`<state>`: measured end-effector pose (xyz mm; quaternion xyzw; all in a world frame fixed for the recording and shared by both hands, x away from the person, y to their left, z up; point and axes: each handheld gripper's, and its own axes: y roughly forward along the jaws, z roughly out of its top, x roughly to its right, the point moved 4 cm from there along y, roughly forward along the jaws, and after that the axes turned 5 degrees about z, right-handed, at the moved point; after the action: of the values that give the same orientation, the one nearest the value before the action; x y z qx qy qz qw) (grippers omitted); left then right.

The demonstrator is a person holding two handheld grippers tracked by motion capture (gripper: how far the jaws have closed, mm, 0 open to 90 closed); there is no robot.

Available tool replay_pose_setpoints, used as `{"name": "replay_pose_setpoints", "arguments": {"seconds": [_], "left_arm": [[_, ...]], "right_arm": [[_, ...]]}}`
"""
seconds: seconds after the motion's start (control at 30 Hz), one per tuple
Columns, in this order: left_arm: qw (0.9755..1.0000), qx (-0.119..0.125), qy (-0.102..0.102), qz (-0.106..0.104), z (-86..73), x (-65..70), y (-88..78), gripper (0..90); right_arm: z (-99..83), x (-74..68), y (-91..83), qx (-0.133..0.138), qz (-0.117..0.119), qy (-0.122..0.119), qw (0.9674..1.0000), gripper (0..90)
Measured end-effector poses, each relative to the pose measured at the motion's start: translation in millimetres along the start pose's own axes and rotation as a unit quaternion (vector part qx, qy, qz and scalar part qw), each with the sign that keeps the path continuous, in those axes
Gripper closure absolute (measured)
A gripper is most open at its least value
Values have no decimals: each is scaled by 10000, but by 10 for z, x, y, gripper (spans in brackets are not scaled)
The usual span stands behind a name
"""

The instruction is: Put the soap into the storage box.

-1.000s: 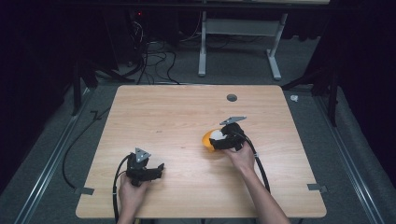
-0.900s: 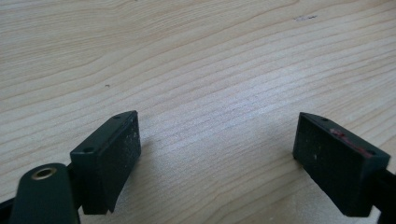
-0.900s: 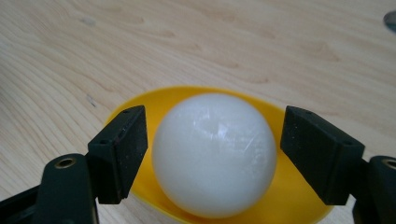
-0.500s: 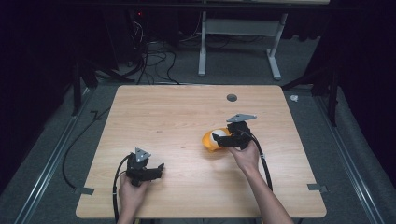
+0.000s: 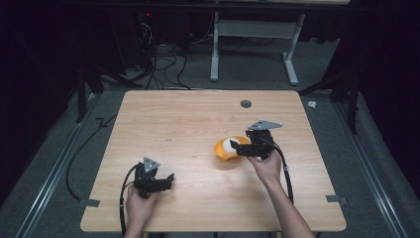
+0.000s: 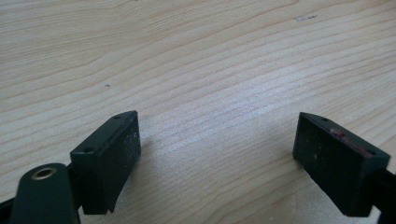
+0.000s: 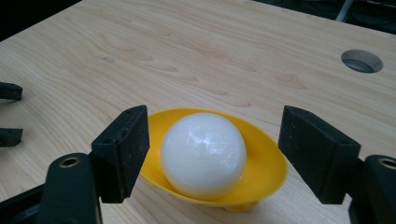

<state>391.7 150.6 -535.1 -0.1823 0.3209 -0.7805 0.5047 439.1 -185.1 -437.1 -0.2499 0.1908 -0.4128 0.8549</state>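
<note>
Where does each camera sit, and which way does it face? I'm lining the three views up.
High view: above the person's side, looking forward and down on the wooden table; both forearms, left gripper and right gripper show.
Left gripper view: rides the left gripper, facing bare tabletop between open jaws.
Right gripper view: rides the right gripper, facing the white ball in the yellow bowl.
Shared: the high and right gripper views both show ball, bowl and the table's round hole.
</note>
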Motion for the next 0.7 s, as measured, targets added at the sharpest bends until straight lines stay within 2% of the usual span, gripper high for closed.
{"name": "replay_pose_setpoints", "arguments": {"seconds": [0.7], "left_arm": [[10000,-2,0,-2,0,0,-1,155]], "right_arm": [[-52,95,-262,266,-108,129,9995,266]]}}
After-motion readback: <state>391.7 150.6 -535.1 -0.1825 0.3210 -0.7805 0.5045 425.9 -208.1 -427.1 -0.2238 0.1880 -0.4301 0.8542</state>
